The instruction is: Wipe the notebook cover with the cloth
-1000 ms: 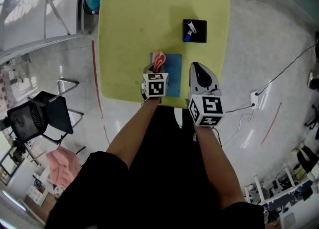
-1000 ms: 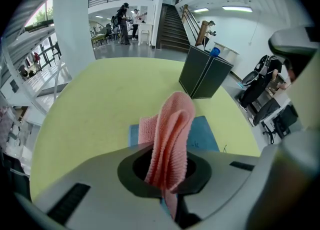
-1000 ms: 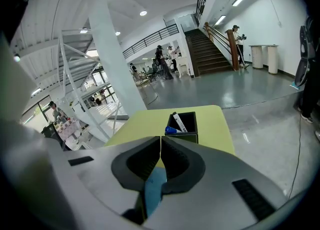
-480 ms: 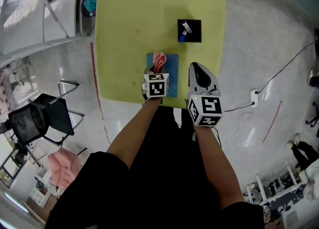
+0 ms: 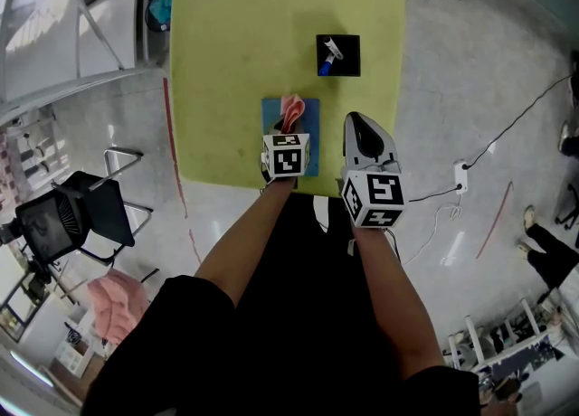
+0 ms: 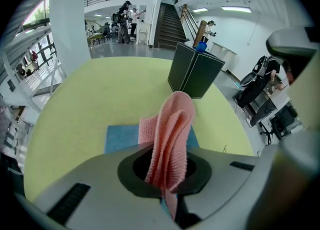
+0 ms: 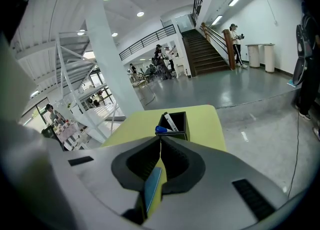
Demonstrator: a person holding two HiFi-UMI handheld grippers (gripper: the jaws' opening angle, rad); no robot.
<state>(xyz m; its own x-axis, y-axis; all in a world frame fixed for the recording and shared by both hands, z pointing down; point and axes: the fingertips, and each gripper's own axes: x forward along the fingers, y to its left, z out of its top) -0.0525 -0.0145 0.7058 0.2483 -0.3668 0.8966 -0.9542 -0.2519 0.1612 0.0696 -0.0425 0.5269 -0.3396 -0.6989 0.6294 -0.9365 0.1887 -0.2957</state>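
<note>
A blue notebook (image 5: 303, 125) lies flat near the front edge of the yellow-green table (image 5: 226, 61). My left gripper (image 5: 288, 129) hovers over its near half, shut on a pink cloth (image 5: 291, 109). In the left gripper view the cloth (image 6: 171, 129) sticks out in folds beyond the jaws, above the notebook (image 6: 120, 136); whether it touches the cover is unclear. My right gripper (image 5: 355, 122) is just right of the notebook at the table's front edge, shut and holding nothing. In the right gripper view, that gripper (image 7: 160, 143) shows the notebook's edge (image 7: 152, 190) through the gap lower down its jaws.
A black pen holder (image 5: 337, 54) with a blue-capped marker stands on the table behind and right of the notebook, also ahead in the right gripper view (image 7: 173, 123). A black chair (image 5: 72, 211) and a pink bundle (image 5: 113, 301) are on the floor at left.
The table, notebook and holder have slid slightly left in the head view. The left gripper with the cloth now stands a little further right over the notebook. The right gripper has hardly moved.
</note>
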